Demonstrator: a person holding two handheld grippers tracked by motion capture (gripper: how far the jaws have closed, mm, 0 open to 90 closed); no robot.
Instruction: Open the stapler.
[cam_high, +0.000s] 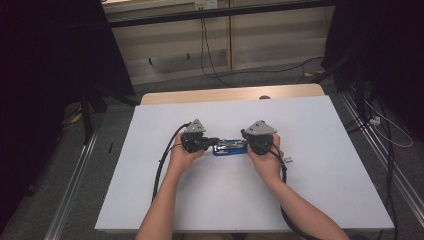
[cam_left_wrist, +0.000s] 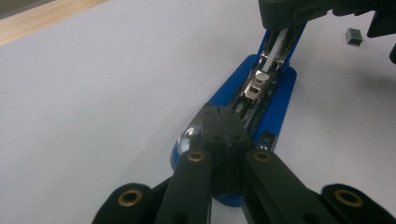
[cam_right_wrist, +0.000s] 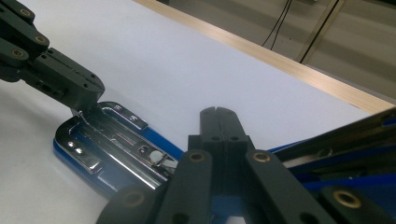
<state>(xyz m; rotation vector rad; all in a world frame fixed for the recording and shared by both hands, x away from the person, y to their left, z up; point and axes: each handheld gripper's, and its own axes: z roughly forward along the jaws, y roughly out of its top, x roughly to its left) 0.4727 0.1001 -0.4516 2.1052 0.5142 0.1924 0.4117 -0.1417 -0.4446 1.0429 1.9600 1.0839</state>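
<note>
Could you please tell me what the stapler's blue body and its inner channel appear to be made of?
The stapler's blue body looks like moulded plastic: even colour, soft sheen and rounded edges, though painted metal cannot be ruled out. The inner channel looks like bright plated steel: mirror-like glints and thin pressed edges. The left gripper presses on one end with its jaws together.

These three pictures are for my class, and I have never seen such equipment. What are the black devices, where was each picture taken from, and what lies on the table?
A person sits at a white table, holding a hand-held two-jaw gripper in each hand: the left gripper and the right gripper. One picture looks down from above; the other two come from cameras riding on each gripper, looking along its black jaws. Between the grippers lies a blue stapler, opened out so its metal staple channel shows. Both grippers' jaws are shut, and their tips meet the stapler's opposite ends. A small grey block lies nearby.
</note>
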